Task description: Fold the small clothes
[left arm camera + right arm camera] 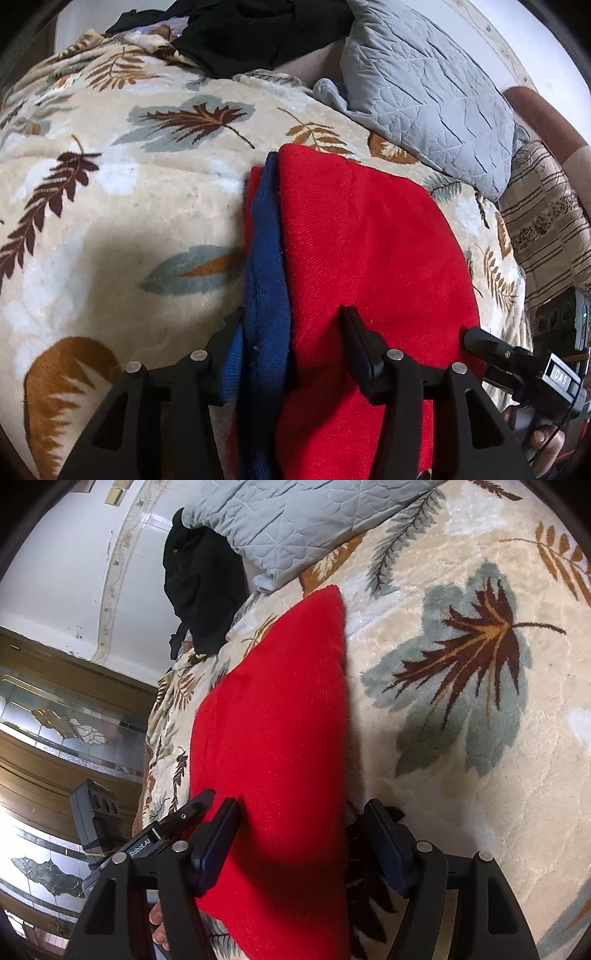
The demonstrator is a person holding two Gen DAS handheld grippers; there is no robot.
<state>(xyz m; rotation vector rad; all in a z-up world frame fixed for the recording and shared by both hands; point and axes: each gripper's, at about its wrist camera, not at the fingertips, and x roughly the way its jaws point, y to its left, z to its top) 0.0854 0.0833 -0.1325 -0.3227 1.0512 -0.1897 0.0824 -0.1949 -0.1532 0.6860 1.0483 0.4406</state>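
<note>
A red knit garment lies folded on the leaf-patterned blanket, with a blue edge along its left side. My left gripper is open, its jaws spread over the garment's near end, straddling the blue edge. In the right wrist view the same red garment stretches away from me. My right gripper is open, with the garment's near end between its jaws. The right gripper's tip shows in the left wrist view at the garment's right edge.
A grey quilted pillow lies at the back right. Black clothes are heaped at the back of the bed. A striped brown cushion sits at the right. In the right wrist view the bed's edge drops off at the left toward wooden cabinets.
</note>
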